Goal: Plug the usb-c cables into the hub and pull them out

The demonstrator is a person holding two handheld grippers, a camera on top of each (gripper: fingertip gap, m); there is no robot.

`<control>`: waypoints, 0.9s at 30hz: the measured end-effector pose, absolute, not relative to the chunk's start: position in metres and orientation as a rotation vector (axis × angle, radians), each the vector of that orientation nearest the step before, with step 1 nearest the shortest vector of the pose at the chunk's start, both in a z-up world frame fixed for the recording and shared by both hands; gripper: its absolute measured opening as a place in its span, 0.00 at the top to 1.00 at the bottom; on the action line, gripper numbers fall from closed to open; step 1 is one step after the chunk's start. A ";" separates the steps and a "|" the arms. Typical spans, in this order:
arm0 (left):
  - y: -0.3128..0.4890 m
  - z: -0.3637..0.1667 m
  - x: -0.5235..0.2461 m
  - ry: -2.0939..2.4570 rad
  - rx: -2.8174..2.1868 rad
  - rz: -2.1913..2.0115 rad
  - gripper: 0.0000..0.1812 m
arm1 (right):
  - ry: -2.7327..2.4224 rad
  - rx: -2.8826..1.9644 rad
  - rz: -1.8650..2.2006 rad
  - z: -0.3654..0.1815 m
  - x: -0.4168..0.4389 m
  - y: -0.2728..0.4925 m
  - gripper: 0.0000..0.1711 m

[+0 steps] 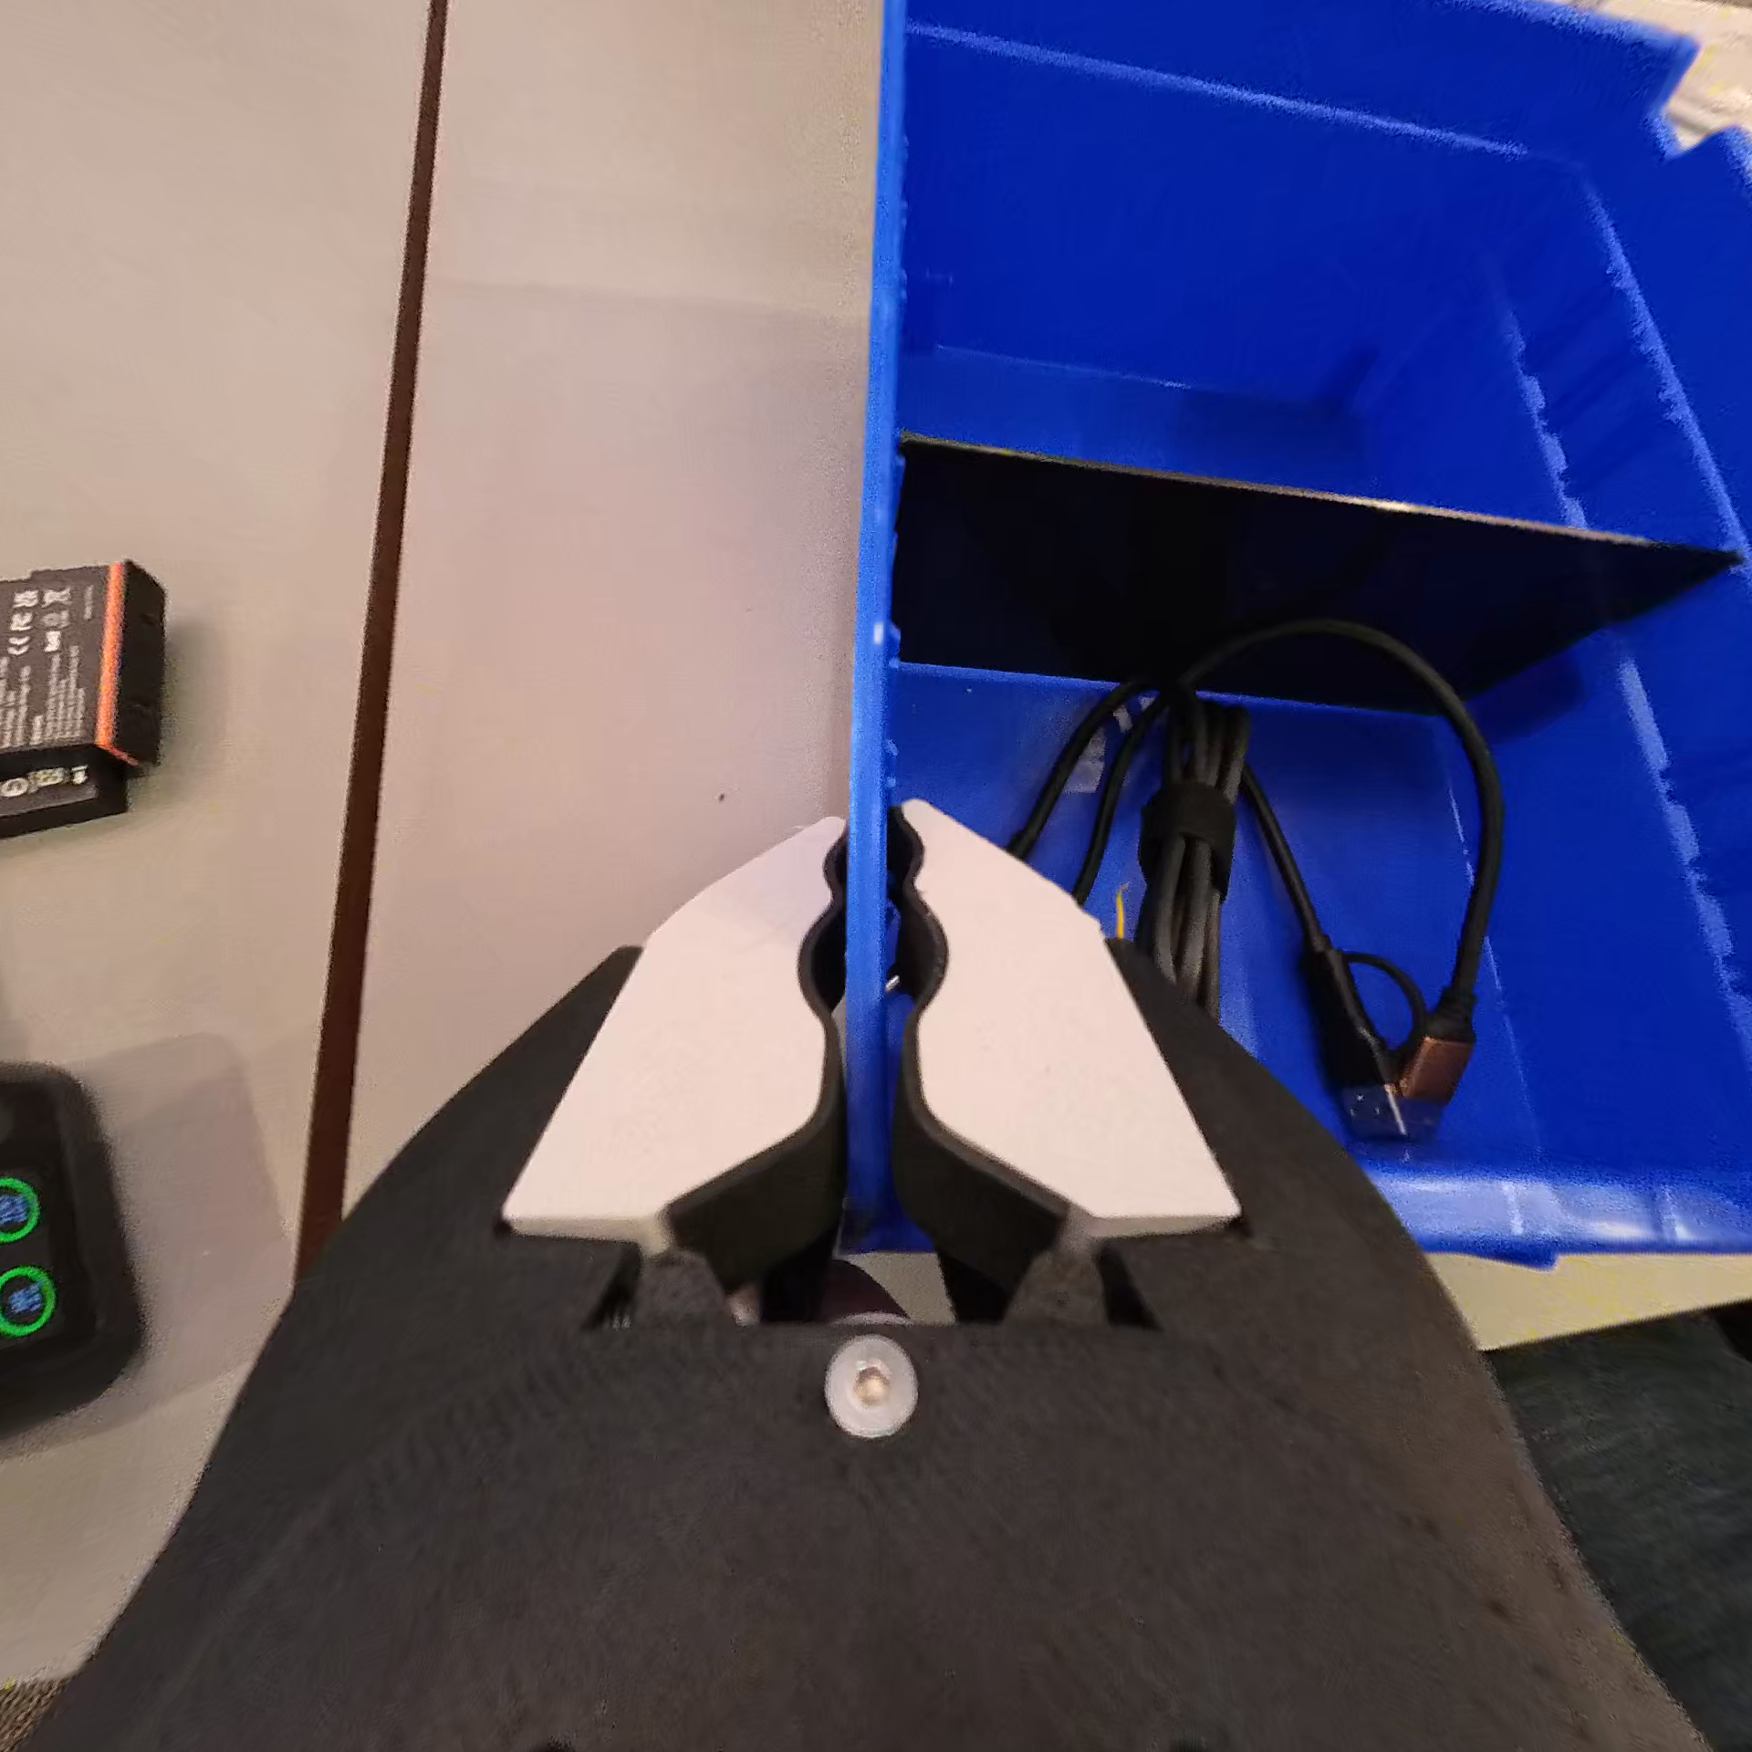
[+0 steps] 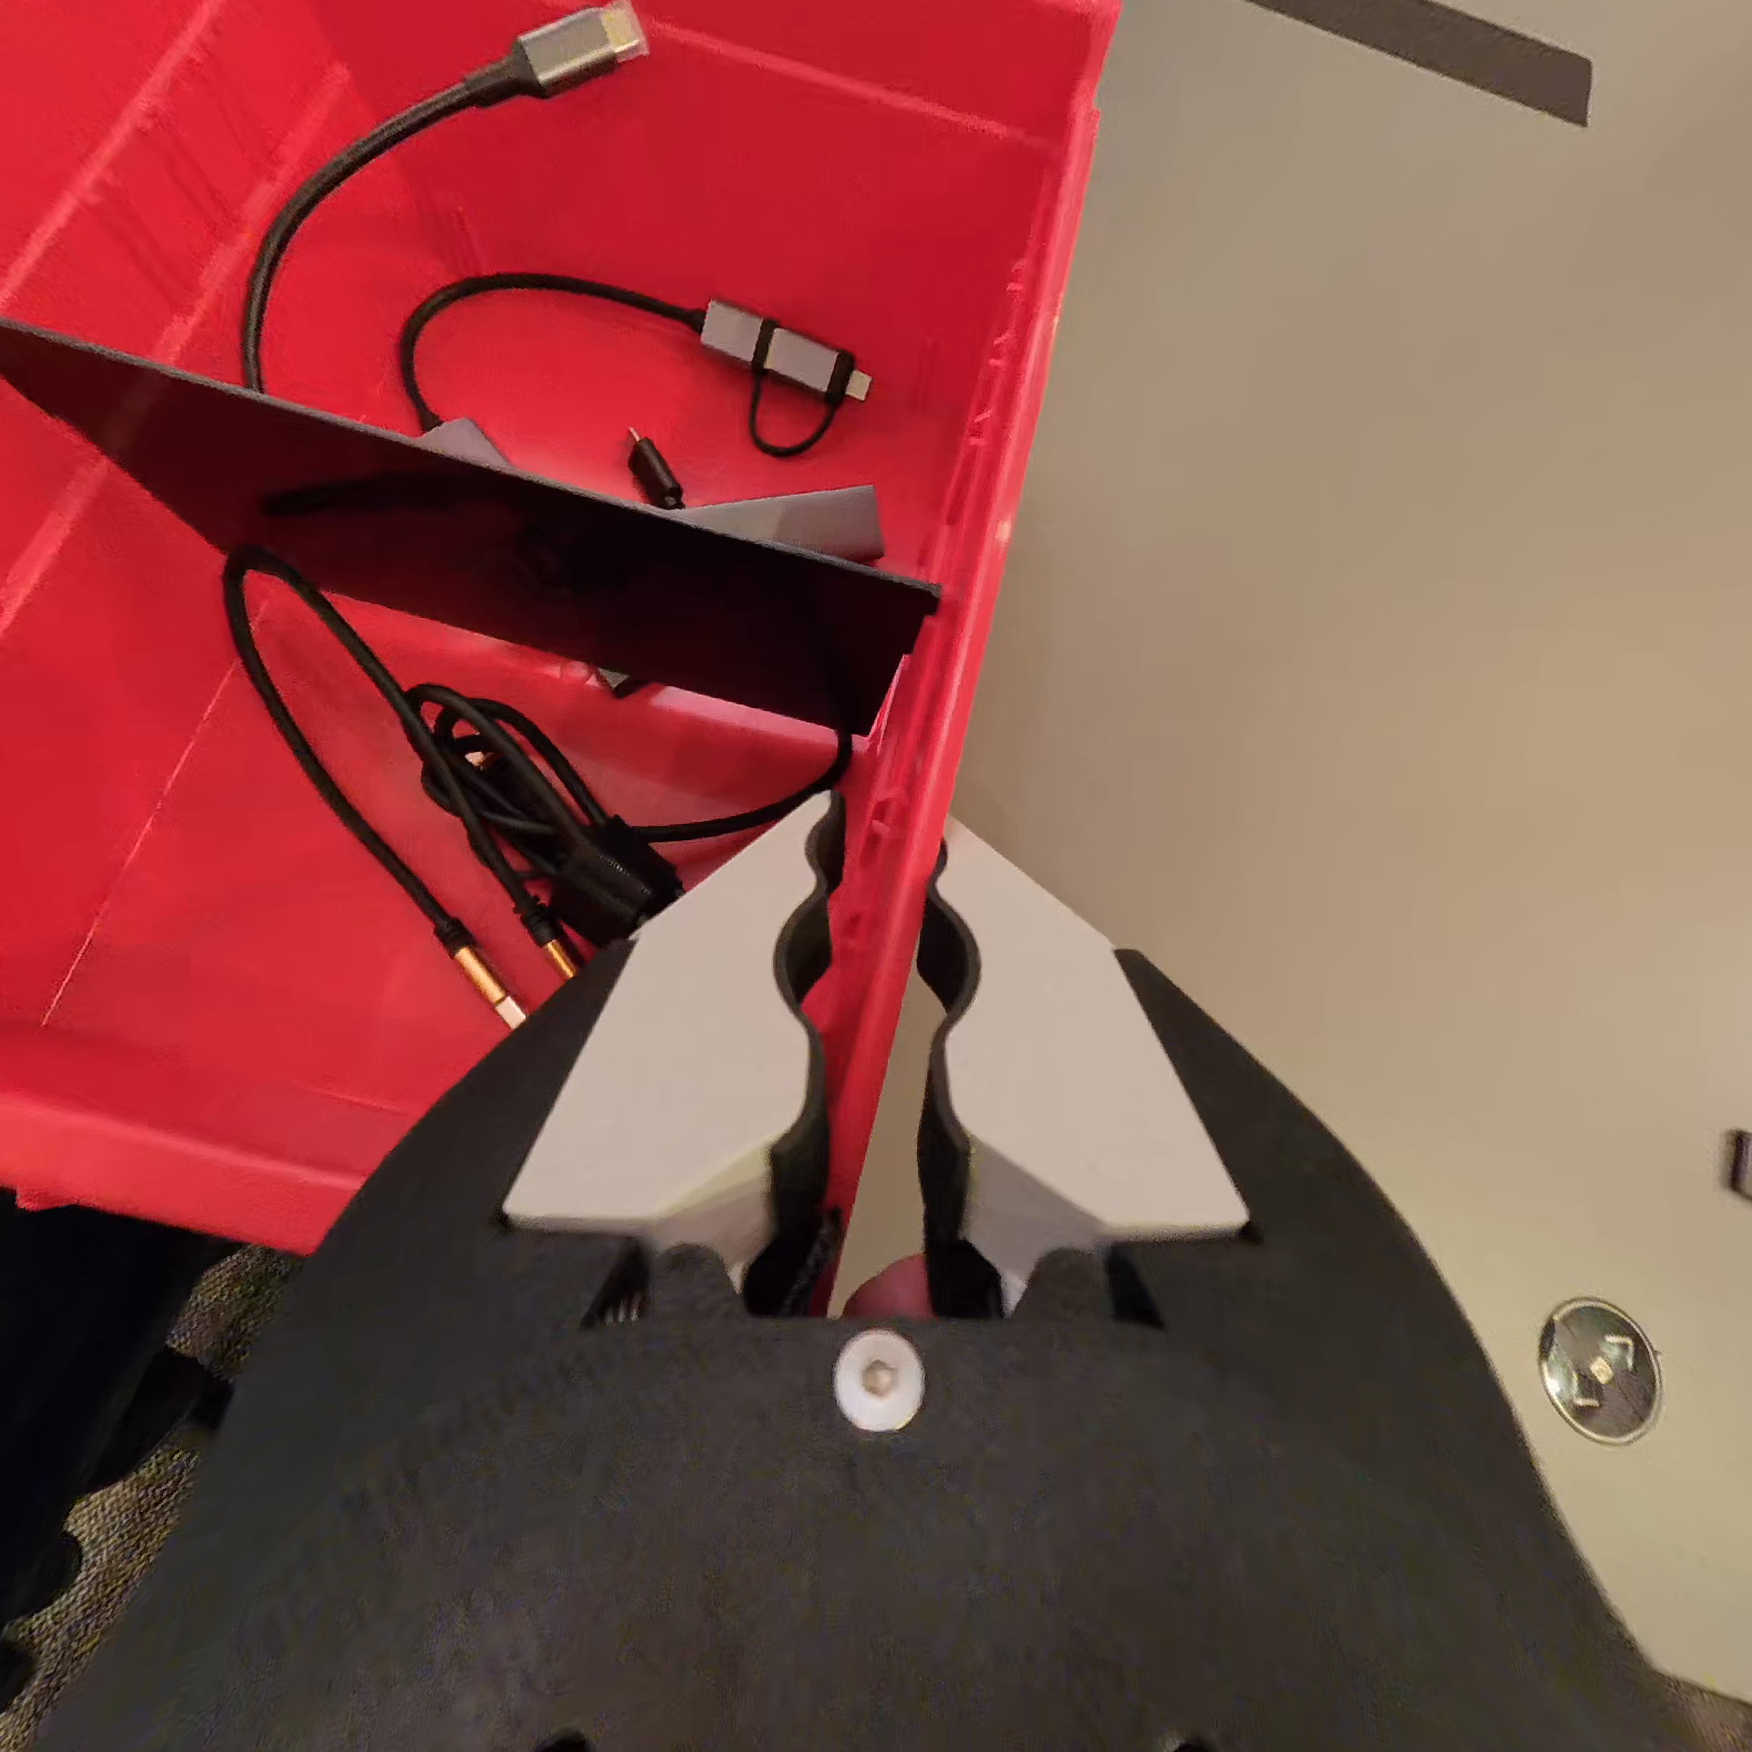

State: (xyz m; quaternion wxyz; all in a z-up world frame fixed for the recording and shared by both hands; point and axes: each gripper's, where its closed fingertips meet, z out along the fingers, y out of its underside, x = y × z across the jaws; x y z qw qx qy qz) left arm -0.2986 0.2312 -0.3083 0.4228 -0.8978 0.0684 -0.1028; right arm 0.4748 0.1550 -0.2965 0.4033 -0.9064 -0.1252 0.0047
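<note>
My left gripper (image 1: 872, 820) is shut on the left wall of a blue bin (image 1: 882, 474). In the bin's near compartment lies a bundle of black cables (image 1: 1185, 834) with a copper-coloured plug (image 1: 1427, 1071). My right gripper (image 2: 886, 825) is shut on the right wall of a red bin (image 2: 1024, 379). Behind its black divider (image 2: 569, 569) lies a grey hub (image 2: 815, 521), partly hidden, with a short cable and grey adapter (image 2: 777, 346) and a braided cable with a grey plug (image 2: 578, 43). Its near compartment holds tangled black cables (image 2: 531, 815) with gold-tipped plugs.
A black divider (image 1: 1232, 569) splits the blue bin. On the table left of it lie a black battery (image 1: 76, 692) and a black device with green rings (image 1: 38, 1251), beyond a dark seam (image 1: 389, 569). A round metal fitting (image 2: 1600, 1370) sits in the table right of the red bin. The grippers' ends are close to 80 centimeters from one another.
</note>
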 end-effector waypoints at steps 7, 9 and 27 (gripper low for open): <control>0.236 -0.304 -0.286 0.153 -2.202 -0.308 0.97 | -0.325 -2.251 0.046 -0.296 0.456 0.172 0.98; 0.238 -0.300 -0.284 0.152 -2.176 -0.319 0.97 | -0.326 -2.247 0.059 -0.296 0.450 0.177 0.98; 0.244 -0.274 -0.278 0.041 -2.053 -0.381 0.98 | -0.373 -2.206 0.236 -0.296 0.360 0.219 0.82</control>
